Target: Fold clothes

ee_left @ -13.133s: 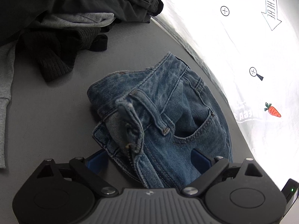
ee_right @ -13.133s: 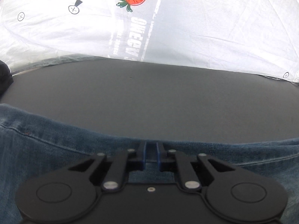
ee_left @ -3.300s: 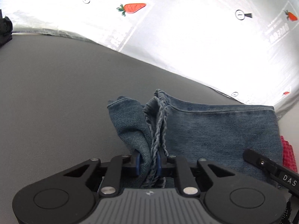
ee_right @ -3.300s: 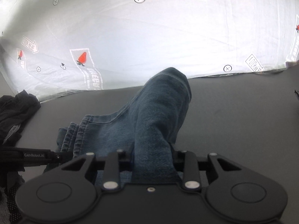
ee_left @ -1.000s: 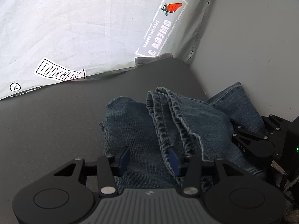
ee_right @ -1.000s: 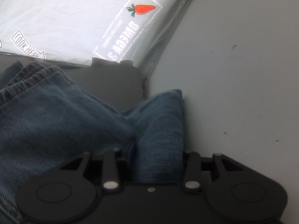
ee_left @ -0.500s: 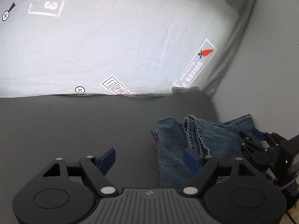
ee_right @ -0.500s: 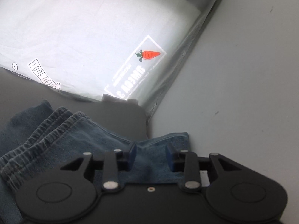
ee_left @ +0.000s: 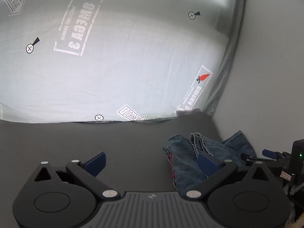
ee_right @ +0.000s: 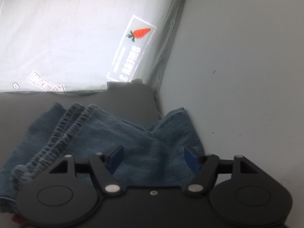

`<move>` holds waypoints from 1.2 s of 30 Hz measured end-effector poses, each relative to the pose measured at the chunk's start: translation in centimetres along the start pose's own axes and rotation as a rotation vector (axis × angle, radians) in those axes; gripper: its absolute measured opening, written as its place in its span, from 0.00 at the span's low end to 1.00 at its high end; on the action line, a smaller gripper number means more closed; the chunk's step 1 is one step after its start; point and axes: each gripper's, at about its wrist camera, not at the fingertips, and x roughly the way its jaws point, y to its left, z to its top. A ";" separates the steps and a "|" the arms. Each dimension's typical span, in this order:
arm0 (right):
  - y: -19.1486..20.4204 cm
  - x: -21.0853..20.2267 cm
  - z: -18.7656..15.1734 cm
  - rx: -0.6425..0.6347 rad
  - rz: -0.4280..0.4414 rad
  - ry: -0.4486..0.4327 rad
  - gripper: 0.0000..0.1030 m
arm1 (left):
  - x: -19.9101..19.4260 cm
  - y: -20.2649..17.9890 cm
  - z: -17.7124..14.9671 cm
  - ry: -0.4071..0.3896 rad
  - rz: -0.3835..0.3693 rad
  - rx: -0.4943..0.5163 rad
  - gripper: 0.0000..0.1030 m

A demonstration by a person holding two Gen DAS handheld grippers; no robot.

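Observation:
Folded blue jeans (ee_left: 190, 157) lie at the far right corner of the grey table (ee_left: 95, 138), one corner leaning against the wall. In the right wrist view the jeans (ee_right: 121, 131) fill the lower middle, hems to the left. My left gripper (ee_left: 152, 161) is open and empty, pulled back to the left of the jeans; its right finger overlaps them in view. My right gripper (ee_right: 153, 158) is open, just above the jeans, holding nothing. It also shows in the left wrist view (ee_left: 266, 156) at the right edge.
A white printed sheet (ee_left: 123, 57) hangs behind the table. A grey wall (ee_right: 247, 66) closes the right side. A bit of red fabric (ee_left: 172, 163) peeks from under the jeans. The table stretches left of the jeans.
Both grippers let go of the jeans and opened wide. My left gripper drew back and to the left. My right gripper lifted slightly off the denim.

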 end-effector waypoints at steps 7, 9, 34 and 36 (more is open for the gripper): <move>4.3 -14.8 -0.7 0.270 0.250 -0.160 1.00 | -8.0 1.6 -0.7 -0.038 0.021 -0.025 1.00; 5.4 -17.5 -0.8 0.278 0.320 -0.184 1.00 | -10.9 2.4 -1.0 -0.056 0.048 -0.039 1.00; 34.7 -45.2 -3.0 0.369 0.632 -0.256 1.00 | -45.7 30.9 -4.0 -0.289 0.264 -0.007 1.00; 37.7 -48.4 -4.1 0.366 0.612 -0.256 1.00 | -48.4 32.4 -5.1 -0.301 0.249 0.026 1.00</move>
